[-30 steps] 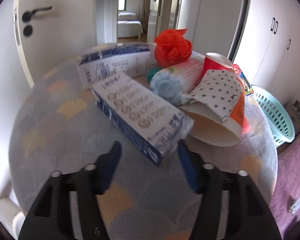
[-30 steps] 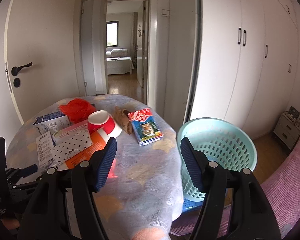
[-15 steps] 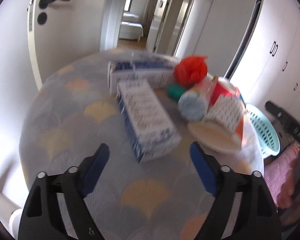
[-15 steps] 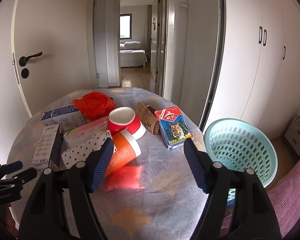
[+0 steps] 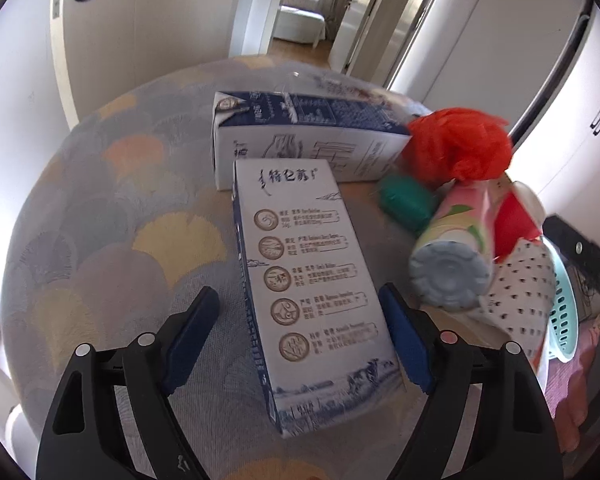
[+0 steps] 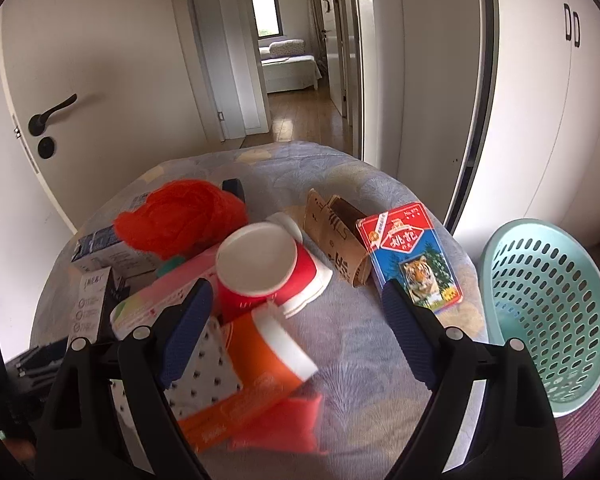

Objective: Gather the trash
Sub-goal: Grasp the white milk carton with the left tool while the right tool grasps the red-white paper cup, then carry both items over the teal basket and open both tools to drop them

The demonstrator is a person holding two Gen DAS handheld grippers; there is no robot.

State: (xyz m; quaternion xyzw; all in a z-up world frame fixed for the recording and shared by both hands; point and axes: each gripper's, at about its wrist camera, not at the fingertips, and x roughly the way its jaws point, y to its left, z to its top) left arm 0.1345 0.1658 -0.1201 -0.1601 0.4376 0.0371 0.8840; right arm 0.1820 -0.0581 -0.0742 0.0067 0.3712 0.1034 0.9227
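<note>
Room: white doors and wardrobe fronts are seen around a round table (image 6: 352, 344) covered by a cloth printed with grey, yellow and orange fans; a hallway opens behind it.
Left gripper (image 5: 300, 340): its blue-padded jaws are closing from a wide spread; the near end of a white and blue carton (image 5: 312, 280) lies between them, with a clear gap on the left side, while contact on the right pad cannot be told.
Beyond the left gripper: a second blue and white carton (image 5: 308, 136) lies crosswise behind the first, touching its far end. To the right, a green cap (image 5: 404, 200), a pink and green tube (image 5: 456, 256) with its grey-blue end facing the camera, and a crumpled red bag (image 5: 460, 148) are clustered together.
Right gripper (image 6: 296, 332): its jaws are opening and held wide above the table, nothing being pinched; an orange paper cup (image 6: 260, 372) lying on its side is framed between them.
Beyond the right gripper: a red paper cup (image 6: 268, 272) lies tipped just behind the orange one, a flat red packet (image 6: 284, 424) in front of it. Further right, a brown paper piece (image 6: 336, 240) and a blue tiger-printed box (image 6: 416, 256) rest side by side.
Trash basket: a pale green perforated basket (image 6: 548, 308) is set beside the table, at the right.
</note>
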